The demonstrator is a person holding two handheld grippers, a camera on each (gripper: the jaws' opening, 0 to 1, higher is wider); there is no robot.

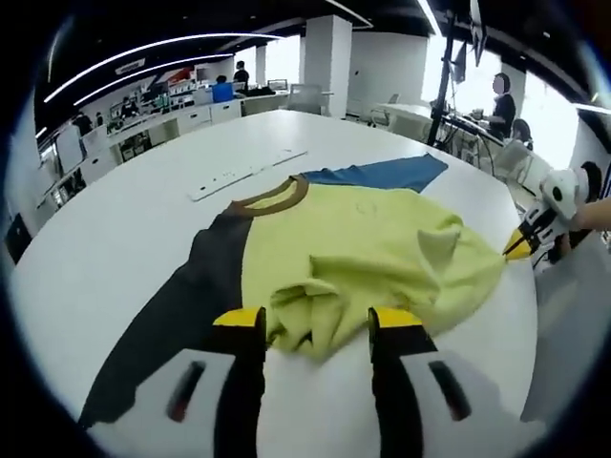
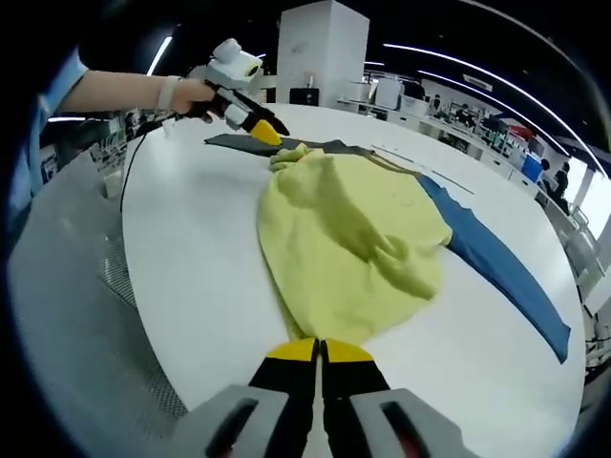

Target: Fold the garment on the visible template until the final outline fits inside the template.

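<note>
Left gripper (image 1: 316,322) first, in its own view: the yellow-tipped jaws stand apart, either side of the bunched near edge of the yellow-green garment (image 1: 372,253), fabric lying between them, nothing pinched; seen from the right gripper view, the same left gripper (image 2: 263,130) hangs at the far end of the garment (image 2: 348,239), tips pointing down at the crumpled cloth, carried by a hand (image 2: 191,95) wrapped round its white body, forearm stretched in level from the left, a band at the wrist; right gripper (image 2: 318,351) now, in its own view, jaws pressed together right at the garment's near hem, and whether they hold cloth I cannot tell; from the left gripper view, the right gripper (image 1: 521,244) sits at the garment's right-hand corner, yellow tip touching the fabric, which draws to a point there, a bare forearm behind it; outward, the garment lies rumpled across a dark and blue template (image 2: 496,258) flat on the white round table (image 1: 124,239); a brown collar (image 1: 277,196) shows at the far side; a long white strip (image 1: 243,174) rests beyond it; desks and seated people fill the office behind.
</note>
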